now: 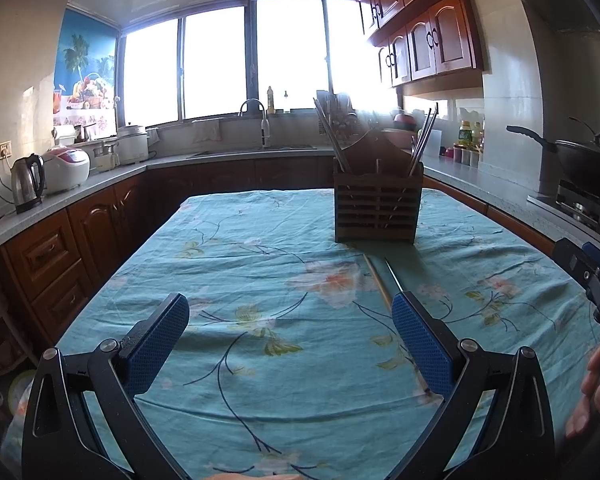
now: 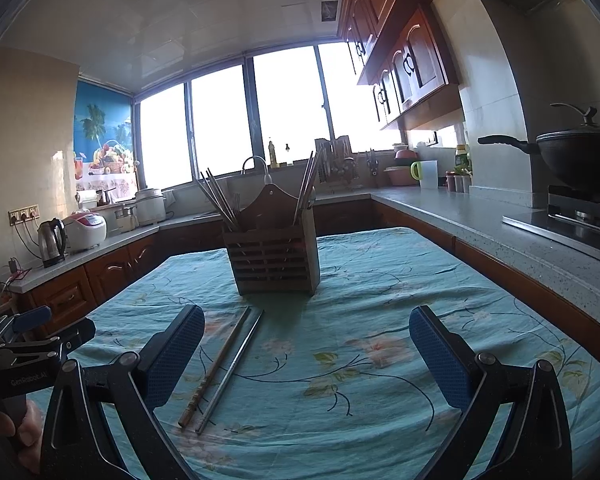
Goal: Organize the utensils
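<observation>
A: Nearest to us in the left wrist view is our left gripper (image 1: 290,344), its blue pads spread wide with only the floral tablecloth (image 1: 260,280) between them. It holds nothing.

B: The same goes for our right gripper (image 2: 306,354): jaws far apart, empty, hovering over the cloth. Just inside its left finger lie two loose chopsticks side by side, a wooden chopstick (image 2: 216,364) and a metal chopstick (image 2: 230,372), nearly touching along their length.

A: We see that pair too, partly hidden behind our right-hand pad. And the container?

B: The wooden utensil holder (image 2: 274,262) stands upright on the cloth, beyond the far tips of the loose pair. It has a slatted front and a tall peaked back.

A: What do we find in it?

B: One bundle of chopsticks (image 2: 218,200) leans out of its left side, and a second bundle (image 2: 306,184) rises from its right side. Whether a divider separates them we cannot tell.

A: A hand (image 1: 594,392) grips the other device at our right edge.
</observation>
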{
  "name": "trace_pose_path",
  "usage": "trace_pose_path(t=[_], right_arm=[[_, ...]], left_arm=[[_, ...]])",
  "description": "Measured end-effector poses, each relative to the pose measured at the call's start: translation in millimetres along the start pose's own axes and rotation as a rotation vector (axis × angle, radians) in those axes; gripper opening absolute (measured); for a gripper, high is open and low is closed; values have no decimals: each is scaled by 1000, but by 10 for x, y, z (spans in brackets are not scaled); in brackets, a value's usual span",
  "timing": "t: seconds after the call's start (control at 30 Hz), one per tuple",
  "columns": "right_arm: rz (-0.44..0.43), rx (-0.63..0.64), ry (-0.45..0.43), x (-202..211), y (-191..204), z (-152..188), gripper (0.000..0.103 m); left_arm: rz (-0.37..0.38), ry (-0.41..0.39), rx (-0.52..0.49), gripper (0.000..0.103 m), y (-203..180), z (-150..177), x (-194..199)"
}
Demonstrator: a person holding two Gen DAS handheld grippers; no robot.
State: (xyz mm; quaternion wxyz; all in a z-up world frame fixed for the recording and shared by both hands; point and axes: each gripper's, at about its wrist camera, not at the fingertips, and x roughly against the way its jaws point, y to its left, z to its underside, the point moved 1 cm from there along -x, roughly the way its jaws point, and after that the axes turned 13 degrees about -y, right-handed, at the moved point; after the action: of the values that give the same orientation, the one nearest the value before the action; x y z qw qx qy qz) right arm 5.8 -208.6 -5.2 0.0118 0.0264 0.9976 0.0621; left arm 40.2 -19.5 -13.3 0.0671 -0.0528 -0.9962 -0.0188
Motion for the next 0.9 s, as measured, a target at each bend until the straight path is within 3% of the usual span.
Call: trace_pose_path(t=[0.9], right_arm=[[-11,-3,-2,-22,58,-44,103]], left_arm=[[14,-6,-2,103,-25,-26,-12]])
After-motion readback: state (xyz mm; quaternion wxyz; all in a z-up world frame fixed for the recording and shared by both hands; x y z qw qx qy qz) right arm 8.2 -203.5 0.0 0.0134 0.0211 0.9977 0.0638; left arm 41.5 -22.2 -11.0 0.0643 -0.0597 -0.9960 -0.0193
